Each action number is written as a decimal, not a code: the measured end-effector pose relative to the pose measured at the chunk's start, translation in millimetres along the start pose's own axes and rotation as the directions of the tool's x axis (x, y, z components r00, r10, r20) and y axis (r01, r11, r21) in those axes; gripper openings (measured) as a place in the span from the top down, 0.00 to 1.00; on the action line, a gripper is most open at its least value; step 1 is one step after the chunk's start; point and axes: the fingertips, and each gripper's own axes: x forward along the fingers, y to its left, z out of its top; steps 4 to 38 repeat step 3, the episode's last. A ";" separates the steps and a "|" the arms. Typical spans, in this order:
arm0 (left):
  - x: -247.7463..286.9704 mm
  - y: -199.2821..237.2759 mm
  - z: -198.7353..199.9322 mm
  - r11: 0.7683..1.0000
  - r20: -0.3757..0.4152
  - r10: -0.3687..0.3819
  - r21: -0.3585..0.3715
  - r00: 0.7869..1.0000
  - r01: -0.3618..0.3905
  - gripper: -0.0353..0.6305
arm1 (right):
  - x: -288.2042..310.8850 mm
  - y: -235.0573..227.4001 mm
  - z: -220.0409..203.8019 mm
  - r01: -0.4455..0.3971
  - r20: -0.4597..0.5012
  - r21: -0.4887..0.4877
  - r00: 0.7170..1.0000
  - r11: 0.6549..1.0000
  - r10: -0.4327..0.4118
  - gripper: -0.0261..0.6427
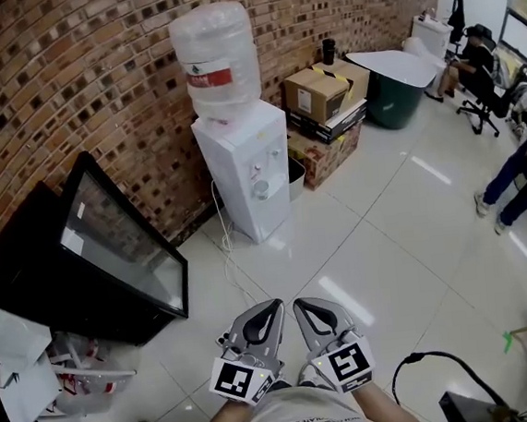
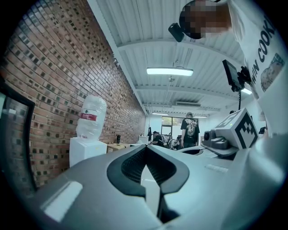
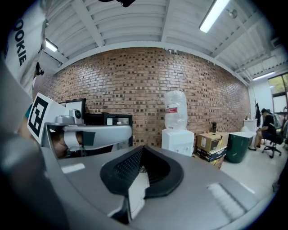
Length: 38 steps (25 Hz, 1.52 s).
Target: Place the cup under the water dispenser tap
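Note:
A white water dispenser (image 1: 246, 170) with a clear bottle (image 1: 216, 57) on top stands against the brick wall, its taps (image 1: 258, 171) facing the floor space. It also shows as the dispenser (image 2: 85, 150) in the left gripper view and the dispenser (image 3: 177, 140) in the right gripper view. A dark cup-like container (image 1: 328, 51) stands on the cardboard boxes to its right. My left gripper (image 1: 274, 303) and right gripper (image 1: 300, 303) are side by side near my body, well short of the dispenser. Both are shut and empty, seen as left gripper (image 2: 146, 147) and right gripper (image 3: 143, 147).
A black glass-front cabinet (image 1: 109, 248) leans at the left, with a white basket (image 1: 85, 376) below it. Cardboard boxes (image 1: 322, 93) and a green bin (image 1: 397, 100) line the wall on the right. People (image 1: 519, 171) stand and sit at the far right. A cable (image 1: 228, 246) trails from the dispenser.

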 end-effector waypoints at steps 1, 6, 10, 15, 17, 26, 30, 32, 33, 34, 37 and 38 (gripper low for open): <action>-1.1 1.8 0.7 1.000 0.001 0.001 -0.001 1.000 -0.001 0.96 | 1.7 1.9 0.5 -0.001 -0.001 -0.001 1.000 1.000 0.001 0.95; -3.5 5.4 1.8 1.000 0.002 0.002 -0.003 1.000 -0.002 0.96 | 4.9 5.8 1.1 -0.003 -0.004 0.000 1.000 1.000 0.003 0.95; -3.5 5.4 1.8 1.000 0.002 0.002 -0.003 1.000 -0.002 0.96 | 4.9 5.8 1.1 -0.003 -0.004 0.000 1.000 1.000 0.003 0.95; -3.5 5.4 1.8 1.000 0.002 0.002 -0.003 1.000 -0.002 0.96 | 4.9 5.8 1.1 -0.003 -0.004 0.000 1.000 1.000 0.003 0.95; -3.5 5.4 1.8 1.000 0.002 0.002 -0.003 1.000 -0.002 0.96 | 4.9 5.8 1.1 -0.003 -0.004 0.000 1.000 1.000 0.003 0.95; -3.5 5.4 1.8 1.000 0.002 0.002 -0.003 1.000 -0.002 0.96 | 4.9 5.8 1.1 -0.003 -0.004 0.000 1.000 1.000 0.003 0.95; -3.5 5.4 1.8 1.000 0.002 0.002 -0.003 1.000 -0.002 0.96 | 4.9 5.8 1.1 -0.003 -0.004 0.000 1.000 1.000 0.003 0.95; -3.5 5.4 1.8 1.000 0.002 0.002 -0.003 1.000 -0.002 0.96 | 4.9 5.8 1.1 -0.003 -0.004 0.000 1.000 1.000 0.003 0.95; -3.5 5.4 1.8 1.000 0.002 0.002 -0.003 1.000 -0.002 0.96 | 4.9 5.8 1.1 -0.003 -0.004 0.000 1.000 1.000 0.003 0.95; -3.5 5.4 1.8 1.000 0.002 0.002 -0.003 1.000 -0.002 0.96 | 4.9 5.8 1.1 -0.003 -0.004 0.000 1.000 1.000 0.003 0.95; -3.5 5.4 1.8 1.000 0.002 0.002 -0.003 1.000 -0.002 0.96 | 4.9 5.8 1.1 -0.003 -0.004 0.000 1.000 1.000 0.003 0.95; -3.5 5.4 1.8 1.000 0.002 0.002 -0.003 1.000 -0.002 0.96 | 4.9 5.8 1.1 -0.003 -0.004 0.000 1.000 1.000 0.003 0.95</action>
